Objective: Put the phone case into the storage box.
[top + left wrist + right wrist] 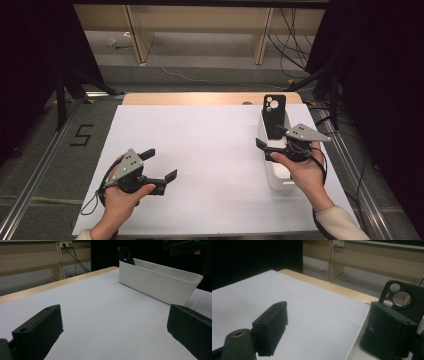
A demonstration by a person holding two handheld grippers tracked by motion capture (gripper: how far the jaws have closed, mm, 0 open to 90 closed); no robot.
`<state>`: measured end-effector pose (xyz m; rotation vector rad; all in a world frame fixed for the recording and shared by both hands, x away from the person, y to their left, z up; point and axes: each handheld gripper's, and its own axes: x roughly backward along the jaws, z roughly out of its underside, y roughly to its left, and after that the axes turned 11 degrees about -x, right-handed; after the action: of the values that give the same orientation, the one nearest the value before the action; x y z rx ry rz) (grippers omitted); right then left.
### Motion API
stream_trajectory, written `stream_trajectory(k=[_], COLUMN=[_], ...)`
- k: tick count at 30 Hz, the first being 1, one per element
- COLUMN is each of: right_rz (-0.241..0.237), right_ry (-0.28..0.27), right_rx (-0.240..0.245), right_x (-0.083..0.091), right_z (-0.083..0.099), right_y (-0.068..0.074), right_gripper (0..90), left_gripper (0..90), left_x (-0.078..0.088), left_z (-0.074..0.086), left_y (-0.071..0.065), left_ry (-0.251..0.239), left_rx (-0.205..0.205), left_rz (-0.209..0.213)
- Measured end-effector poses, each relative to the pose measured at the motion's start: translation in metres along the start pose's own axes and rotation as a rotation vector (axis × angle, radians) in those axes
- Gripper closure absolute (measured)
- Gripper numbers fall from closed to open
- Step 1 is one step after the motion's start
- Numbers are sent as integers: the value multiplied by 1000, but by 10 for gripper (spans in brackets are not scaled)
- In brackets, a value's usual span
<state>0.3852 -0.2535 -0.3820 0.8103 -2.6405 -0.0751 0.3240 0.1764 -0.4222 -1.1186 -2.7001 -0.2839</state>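
While apart, both tools (159,164) (271,139) seemingly hold nothing.

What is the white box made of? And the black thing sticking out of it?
The white box looks like smooth plastic: thin, even walls, rounded corners, a soft matte sheen. The black thing looks like a phone case, probably rubbery or matte plastic: it is dull, not shiny, with round cut-out holes for cameras. I cannot tell whether it is soft or hard.
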Motion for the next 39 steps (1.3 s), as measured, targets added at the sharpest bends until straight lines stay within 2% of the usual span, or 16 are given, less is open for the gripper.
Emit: stream_trajectory(k=[14,27,39], right_rz=[-28,-47,-31], right_ry=[-33,-37,-60], right_rx=[0,8,10], right_x=[28,41,55], right_z=[20,33,42], right_y=[-2,-5,-7], right_gripper=[175,173,170], left_gripper=[0,0,0], left_x=[0,0,0], left_z=[0,0,0], left_y=[0,0,0], left_ry=[-1,-1,2], left_rx=[2,0,-1], left_rz=[1,0,1])
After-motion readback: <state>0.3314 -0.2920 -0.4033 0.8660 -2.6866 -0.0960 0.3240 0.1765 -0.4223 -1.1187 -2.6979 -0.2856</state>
